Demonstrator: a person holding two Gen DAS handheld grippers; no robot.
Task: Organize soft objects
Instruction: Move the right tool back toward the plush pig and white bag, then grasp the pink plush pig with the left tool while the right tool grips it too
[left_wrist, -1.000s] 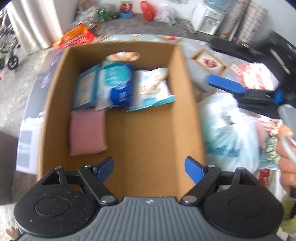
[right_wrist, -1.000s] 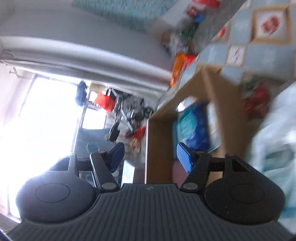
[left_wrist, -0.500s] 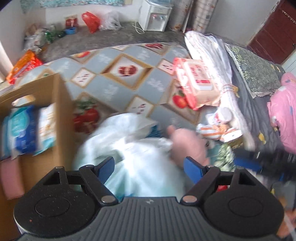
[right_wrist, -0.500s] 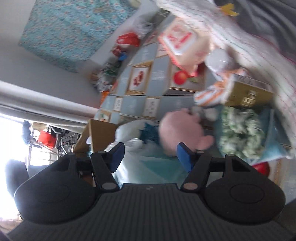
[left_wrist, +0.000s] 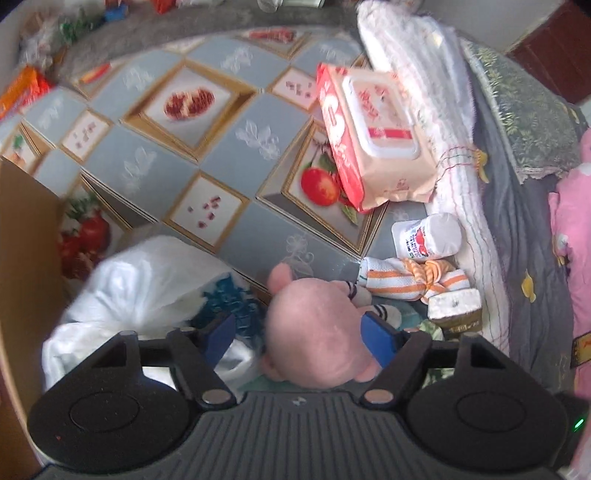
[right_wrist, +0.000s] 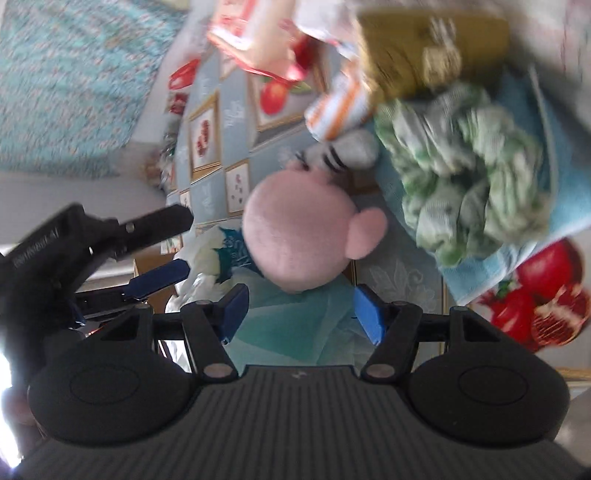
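Two grippers over a cluttered patterned mat (left_wrist: 236, 155). Left gripper (left_wrist: 299, 338) points steeply down at a pink plush toy (left_wrist: 314, 328); its jaws are closing with the toy's round head between them, right blue pad at the toy's edge, left pad apart from it, so no grip yet. Right gripper (right_wrist: 301, 314) has jaws apart with nothing between the pads, the same pink plush toy (right_wrist: 295, 236) just ahead of them. Toy lies on the mat beside a white plastic bag (left_wrist: 140, 291), near a striped cloth bundle (left_wrist: 410, 280), a small white bottle (left_wrist: 428, 236) and a wet-wipes pack (left_wrist: 369, 129). Cardboard box (left_wrist: 26, 229) edge at far left. Green-white cloth (right_wrist: 465, 162) sits on a blue towel in the right view, which is blurred.
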